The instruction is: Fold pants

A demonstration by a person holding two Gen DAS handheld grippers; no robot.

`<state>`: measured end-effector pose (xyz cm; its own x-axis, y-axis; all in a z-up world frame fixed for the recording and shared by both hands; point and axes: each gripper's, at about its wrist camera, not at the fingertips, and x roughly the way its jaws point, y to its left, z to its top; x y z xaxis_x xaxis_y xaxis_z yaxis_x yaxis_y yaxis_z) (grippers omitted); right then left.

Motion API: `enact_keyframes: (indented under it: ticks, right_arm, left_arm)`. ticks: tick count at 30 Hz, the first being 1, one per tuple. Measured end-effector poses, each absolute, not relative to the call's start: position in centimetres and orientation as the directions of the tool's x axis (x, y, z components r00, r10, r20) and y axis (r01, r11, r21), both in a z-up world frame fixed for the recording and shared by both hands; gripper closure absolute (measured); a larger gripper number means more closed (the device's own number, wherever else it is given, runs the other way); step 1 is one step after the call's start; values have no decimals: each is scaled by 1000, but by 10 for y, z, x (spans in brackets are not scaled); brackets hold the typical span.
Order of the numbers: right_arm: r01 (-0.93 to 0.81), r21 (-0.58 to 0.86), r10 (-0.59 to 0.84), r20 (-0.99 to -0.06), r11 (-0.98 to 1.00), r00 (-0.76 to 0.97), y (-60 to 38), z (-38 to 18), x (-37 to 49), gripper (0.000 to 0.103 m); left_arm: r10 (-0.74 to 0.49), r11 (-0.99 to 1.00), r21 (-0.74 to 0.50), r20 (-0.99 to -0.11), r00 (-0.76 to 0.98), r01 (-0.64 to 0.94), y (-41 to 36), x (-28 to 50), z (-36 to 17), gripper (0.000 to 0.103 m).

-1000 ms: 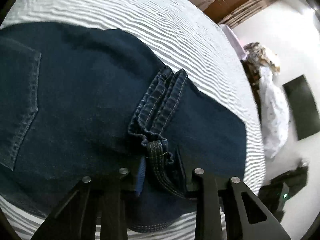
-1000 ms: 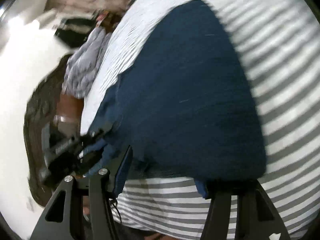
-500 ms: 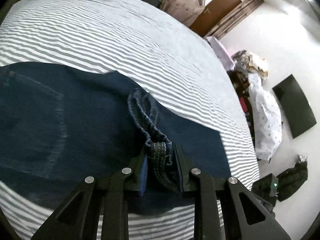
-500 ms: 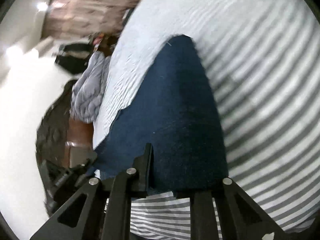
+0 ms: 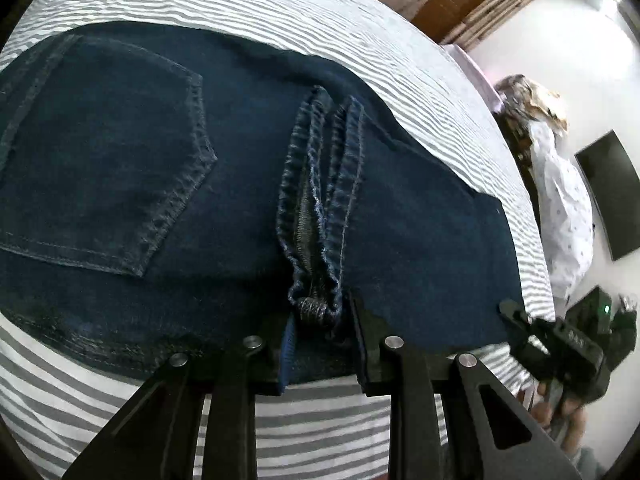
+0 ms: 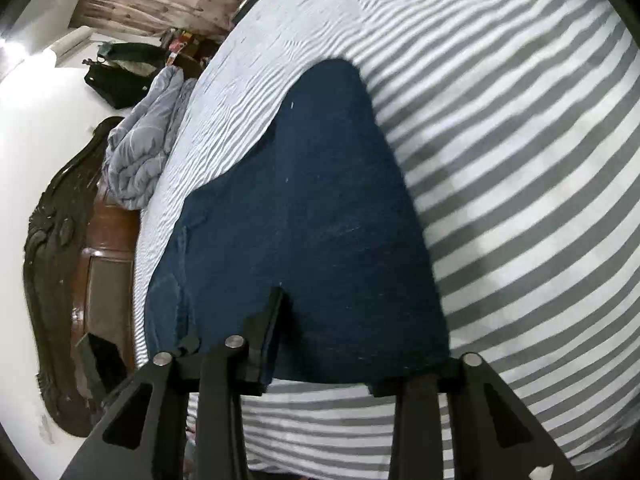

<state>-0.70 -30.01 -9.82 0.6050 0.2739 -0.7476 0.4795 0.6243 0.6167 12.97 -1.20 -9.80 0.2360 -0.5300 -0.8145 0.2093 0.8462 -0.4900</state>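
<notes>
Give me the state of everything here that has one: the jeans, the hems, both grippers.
jeans: folded over, lying on the striped bed, back pocket up.
leg hems: bunched together, pinched at one end.
left gripper: shut on the leg hems.
right gripper: jaws have just been opening, jeans' folded edge between them; grip unclear.

Bed (image 5: 360,20) carries everything; covered by a grey-and-white striped sheet (image 6: 520,160), lightly rippled. Dark blue denim pants (image 5: 120,160) lie flat on the sheet, folded, back pocket up, leg hems bunched on top near the front edge. Rumpled grey quilt (image 6: 140,152) heaped at the bed's far left edge, beside the dark carved wooden bed frame (image 6: 52,260).
</notes>
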Motion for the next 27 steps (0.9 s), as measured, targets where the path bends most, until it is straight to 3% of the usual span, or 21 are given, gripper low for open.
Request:
enact_keyframes:
  ticks: [7,14,16,19,21,25,27]
  right_arm:
    - [423,398,112,-823,814,558,-290,-90,-15,84]
    - [414,394,128,-832,821,539,-298,-97,-21,83]
    - [421,403,158,-848,813,507,-298,-93,-18,80]
    - [397,401,191,-861,826,472,-290,-81,-22,65]
    - [386,360,173,-881,850,439,-286,-71,-30,44]
    - [286,369,236,-883,884,406,-283,-46,-49,41]
    - [241,355,239,-883,903,405,-282,-33,-53,41]
  left_arm:
    - [-517,854,-477,-822,237,209,-27,116,-96,77]
    - [-495,862,-447,-842,215,239,-34,125,-105,76]
    - [-481,868,-429,-851,210,251,-34,125,-104,75]
    - [-461,875,-410,-867,188,258,-29,124,-101,73]
    - [-465,874,-421,-869,169,243,-24,127,-96,69]
    - [-462,871,-408,-869,175,276,-12,125,-76,64]
    - [-378,899,-289,-890,254,328,-8,122,-60,63]
